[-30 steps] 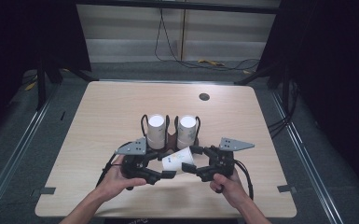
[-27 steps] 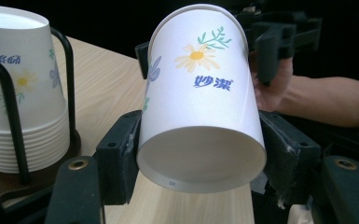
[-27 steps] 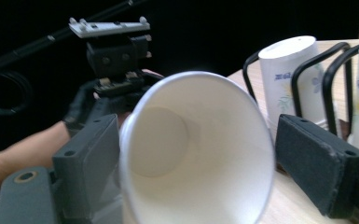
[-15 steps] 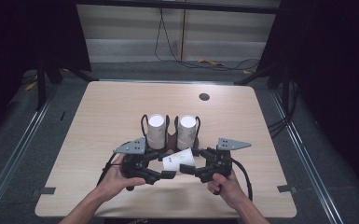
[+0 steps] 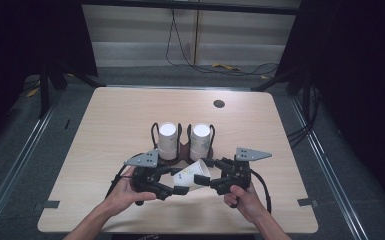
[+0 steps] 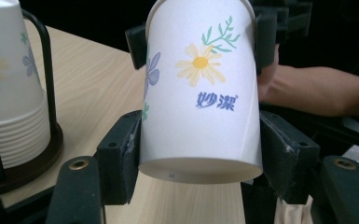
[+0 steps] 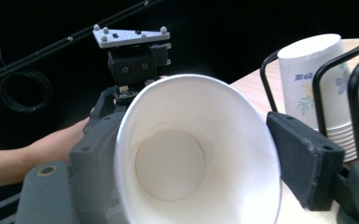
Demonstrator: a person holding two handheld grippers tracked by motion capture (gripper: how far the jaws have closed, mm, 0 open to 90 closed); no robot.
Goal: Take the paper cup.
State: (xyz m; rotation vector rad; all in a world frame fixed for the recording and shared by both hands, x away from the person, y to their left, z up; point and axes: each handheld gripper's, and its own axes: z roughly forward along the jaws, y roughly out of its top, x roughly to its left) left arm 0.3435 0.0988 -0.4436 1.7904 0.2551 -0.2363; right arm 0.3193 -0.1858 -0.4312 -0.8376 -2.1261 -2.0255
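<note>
Left tool (image 5: 172, 188) pinches the paper cup (image 5: 192, 175) near its base; right tool (image 5: 214, 181) grips its rim end. Cup lies sideways above the worktop (image 5: 110, 120).

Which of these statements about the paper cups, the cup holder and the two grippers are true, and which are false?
1. The white flower-printed paper cup lies on its side between both grippers. True.
2. The left gripper clamps the cup near its base. True.
3. The cup's open mouth faces the left gripper's camera. False: its closed bottom faces it; the mouth faces the right gripper.
4. The black wire cup holder carries three stacks. False: two stacks of white paper cups.
5. The stacks stand mouth up. False: mouth down.
</note>
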